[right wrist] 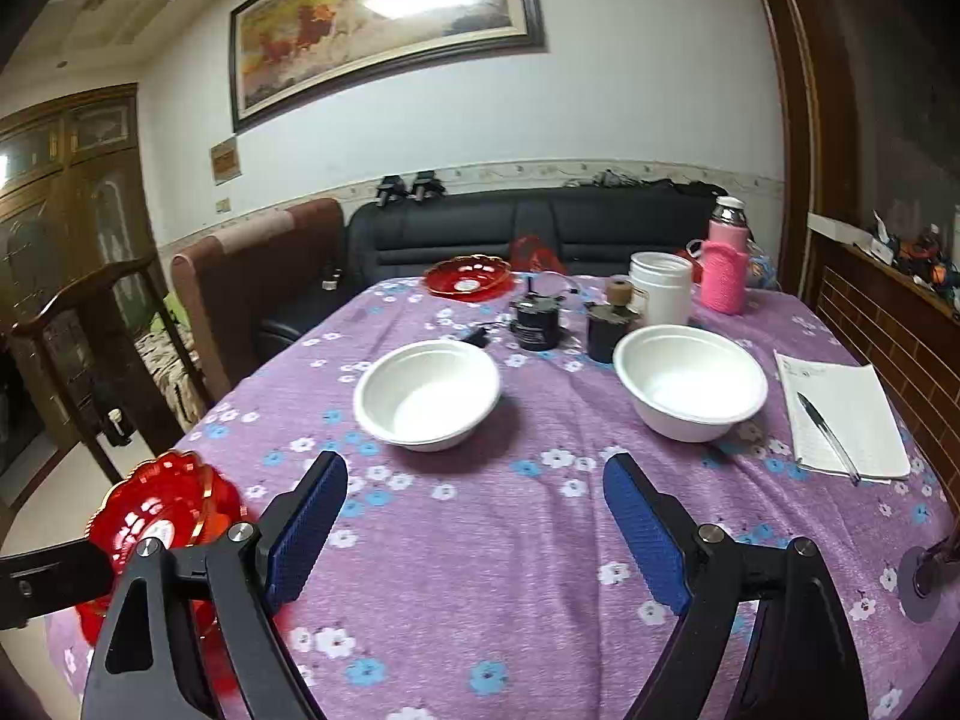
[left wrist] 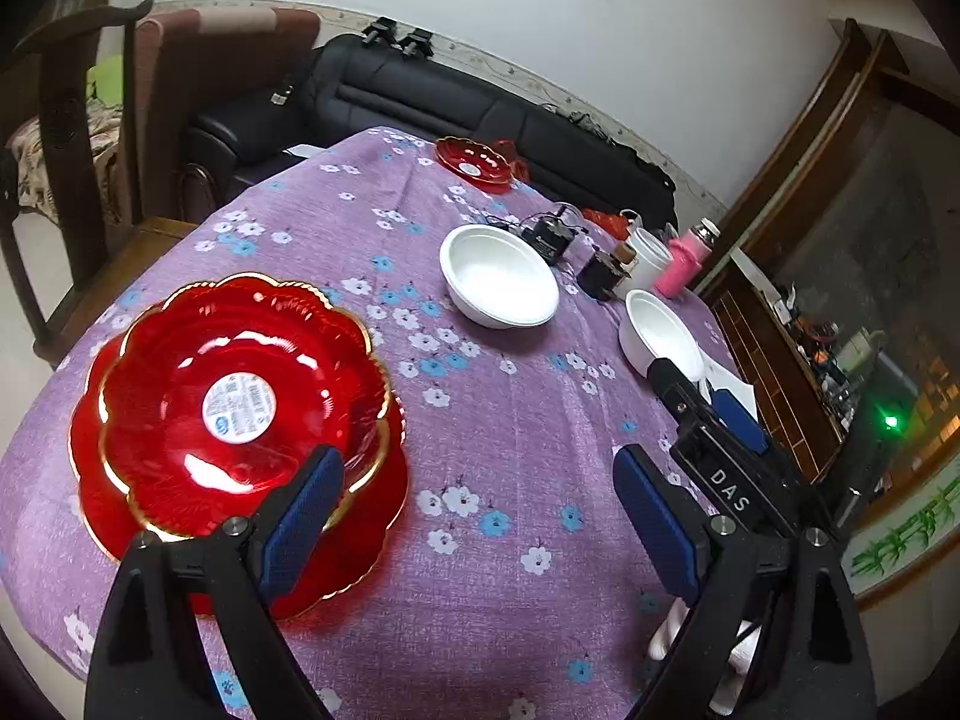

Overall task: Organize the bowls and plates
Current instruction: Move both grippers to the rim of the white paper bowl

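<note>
Two red glass plates with gold rims are stacked at the near left of the table [left wrist: 240, 414]; they also show in the right wrist view [right wrist: 162, 510]. A third red plate [left wrist: 476, 163] [right wrist: 468, 278] sits at the far edge. Two white bowls stand mid-table: a left bowl [left wrist: 499, 276] [right wrist: 427, 394] and a right bowl [left wrist: 660, 336] [right wrist: 690, 381]. My left gripper [left wrist: 480, 498] is open and empty, its left finger over the stack's near rim. My right gripper [right wrist: 474, 516] is open and empty above the cloth; it also shows in the left wrist view [left wrist: 720, 438].
A purple flowered cloth [right wrist: 510, 540] covers the table. Behind the bowls stand black devices [right wrist: 536, 324], a white jar [right wrist: 660, 288] and a pink bottle [right wrist: 726, 264]. A notepad with pen [right wrist: 840, 414] lies at the right. A chair [right wrist: 90, 348] and black sofa [right wrist: 540, 222] surround the table.
</note>
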`<action>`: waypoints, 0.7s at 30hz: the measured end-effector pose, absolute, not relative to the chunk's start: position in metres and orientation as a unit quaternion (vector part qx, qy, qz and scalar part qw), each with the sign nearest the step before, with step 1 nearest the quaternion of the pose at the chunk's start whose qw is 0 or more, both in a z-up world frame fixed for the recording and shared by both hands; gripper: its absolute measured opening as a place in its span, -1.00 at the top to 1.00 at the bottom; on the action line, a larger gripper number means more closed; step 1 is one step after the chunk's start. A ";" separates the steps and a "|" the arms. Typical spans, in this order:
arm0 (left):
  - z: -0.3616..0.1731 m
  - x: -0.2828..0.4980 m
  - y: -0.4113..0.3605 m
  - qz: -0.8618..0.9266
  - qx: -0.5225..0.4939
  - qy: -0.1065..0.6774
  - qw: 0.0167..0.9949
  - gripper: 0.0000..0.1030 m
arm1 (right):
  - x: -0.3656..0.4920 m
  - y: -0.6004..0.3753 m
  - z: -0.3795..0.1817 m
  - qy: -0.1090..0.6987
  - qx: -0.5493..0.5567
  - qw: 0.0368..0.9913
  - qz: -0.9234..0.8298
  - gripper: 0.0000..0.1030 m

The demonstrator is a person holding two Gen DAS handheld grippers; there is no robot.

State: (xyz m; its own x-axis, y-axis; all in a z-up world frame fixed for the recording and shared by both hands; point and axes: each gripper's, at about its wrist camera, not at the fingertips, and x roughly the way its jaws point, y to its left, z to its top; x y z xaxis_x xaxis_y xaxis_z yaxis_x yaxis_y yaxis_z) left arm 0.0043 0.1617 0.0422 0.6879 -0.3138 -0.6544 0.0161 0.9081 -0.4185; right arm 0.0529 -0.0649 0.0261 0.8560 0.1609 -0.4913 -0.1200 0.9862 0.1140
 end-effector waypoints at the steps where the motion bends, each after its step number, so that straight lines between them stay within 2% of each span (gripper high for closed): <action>1: 0.044 0.006 0.161 -0.089 -0.189 0.383 0.900 -0.77 | 0.056 -0.067 0.024 0.263 0.043 0.961 0.072 -0.76; 11: 0.058 0.030 0.154 -0.076 -0.162 0.376 0.909 -0.77 | 0.089 -0.075 0.008 0.300 0.072 0.948 0.078 -0.76; 21: 0.073 0.068 0.160 -0.055 -0.155 0.378 0.911 -0.77 | 0.147 -0.078 0.022 0.299 0.138 0.940 0.088 -0.76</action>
